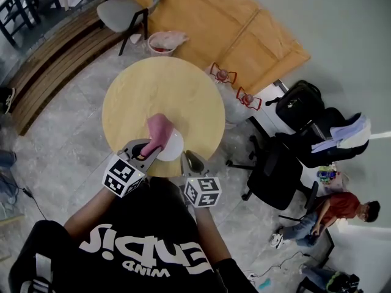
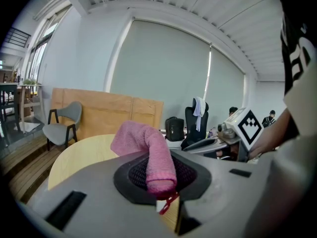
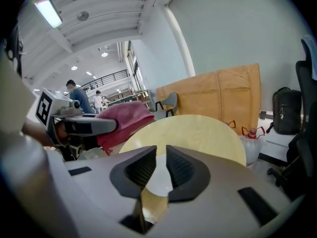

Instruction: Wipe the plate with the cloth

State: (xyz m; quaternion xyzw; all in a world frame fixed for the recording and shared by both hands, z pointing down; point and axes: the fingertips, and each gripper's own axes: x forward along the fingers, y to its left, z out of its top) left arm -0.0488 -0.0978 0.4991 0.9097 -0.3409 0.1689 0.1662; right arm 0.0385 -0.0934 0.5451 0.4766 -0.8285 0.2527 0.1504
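Left claw [image 1: 146, 151] grips a pink terry cloth [image 1: 160, 129] that apparently drapes onto the white round plate [image 1: 173, 146] at lower centre, ready for wiping, while the closed, empty right claw [image 1: 192, 160] hovers beside its rim

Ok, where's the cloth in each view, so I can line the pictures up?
Head view: cloth just below centre, gripped by the left tool, over the plate.
Left gripper view: cloth at centre, clamped between the jaws.
Right gripper view: cloth left of centre, above the jaws.
Shared landmark: the round table.
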